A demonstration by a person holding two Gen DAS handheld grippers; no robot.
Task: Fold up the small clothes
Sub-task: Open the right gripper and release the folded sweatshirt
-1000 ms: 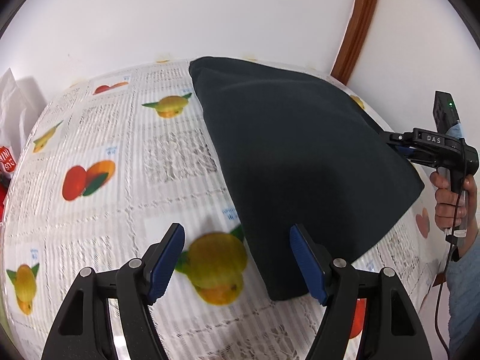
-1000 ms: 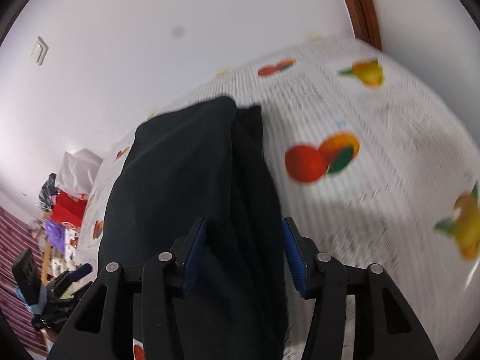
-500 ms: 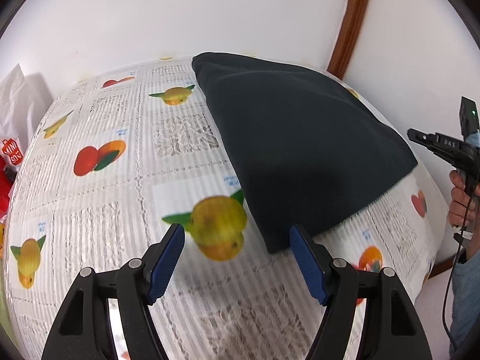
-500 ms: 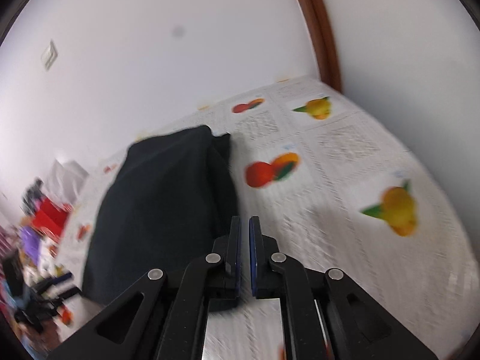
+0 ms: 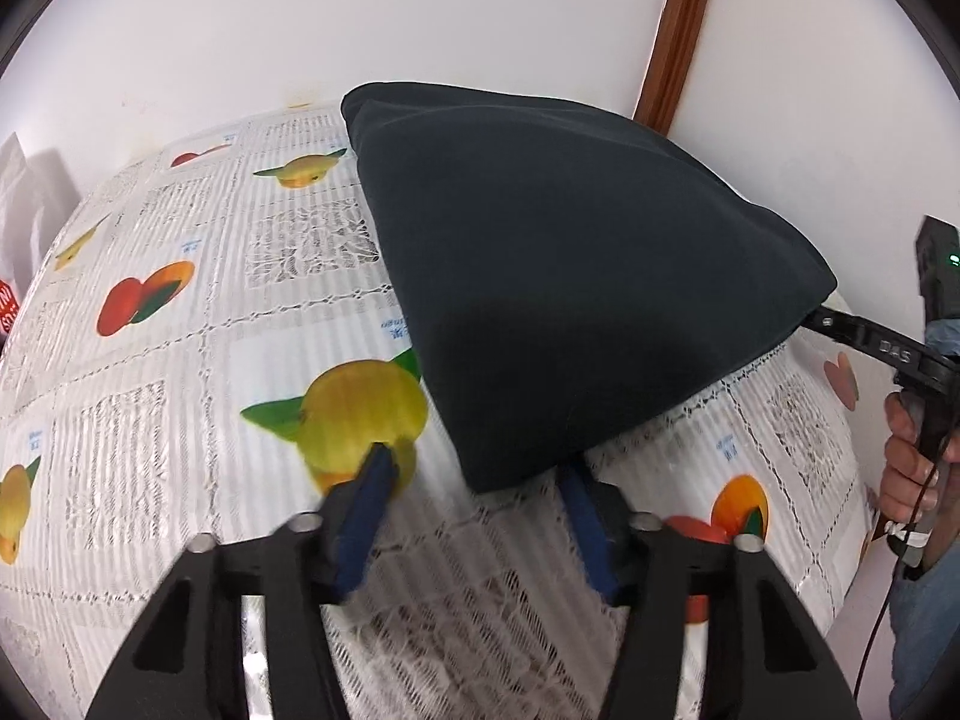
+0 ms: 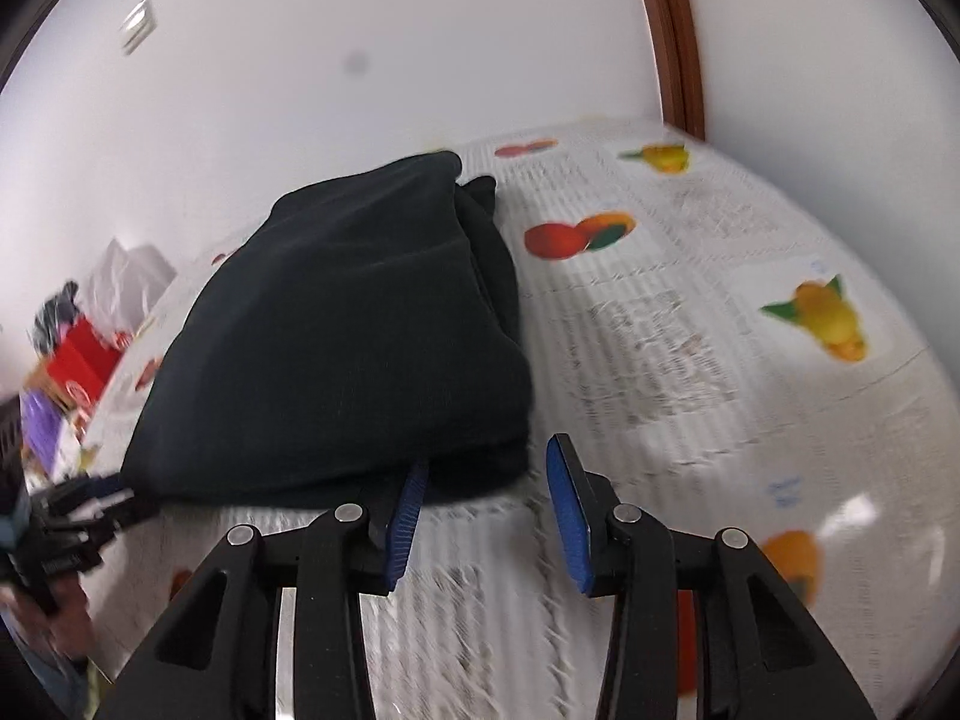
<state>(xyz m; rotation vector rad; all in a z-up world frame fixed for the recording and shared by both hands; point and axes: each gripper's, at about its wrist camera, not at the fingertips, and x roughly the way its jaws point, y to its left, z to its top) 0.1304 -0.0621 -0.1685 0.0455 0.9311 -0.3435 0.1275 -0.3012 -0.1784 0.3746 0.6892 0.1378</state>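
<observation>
A dark folded garment (image 5: 570,276) lies on the fruit-print tablecloth (image 5: 180,360); it also shows in the right wrist view (image 6: 348,348). My left gripper (image 5: 474,474) is open, with the garment's near corner between its blue pads and the right pad partly under the cloth. My right gripper (image 6: 486,480) is open at the garment's near right corner, its left pad slipped under the cloth edge. The right gripper also shows at the right edge of the left wrist view (image 5: 840,324), tips hidden under the garment.
White walls close off the back of the table. A brown wooden door frame (image 5: 678,30) stands at the back right. Red boxes and a white bag (image 6: 84,336) sit beyond the table's left end. The table's edge curves away at the right (image 5: 840,540).
The right gripper has gone from shut and held back to open at the garment's corner. The left gripper has moved forward so its pads straddle the near corner.
</observation>
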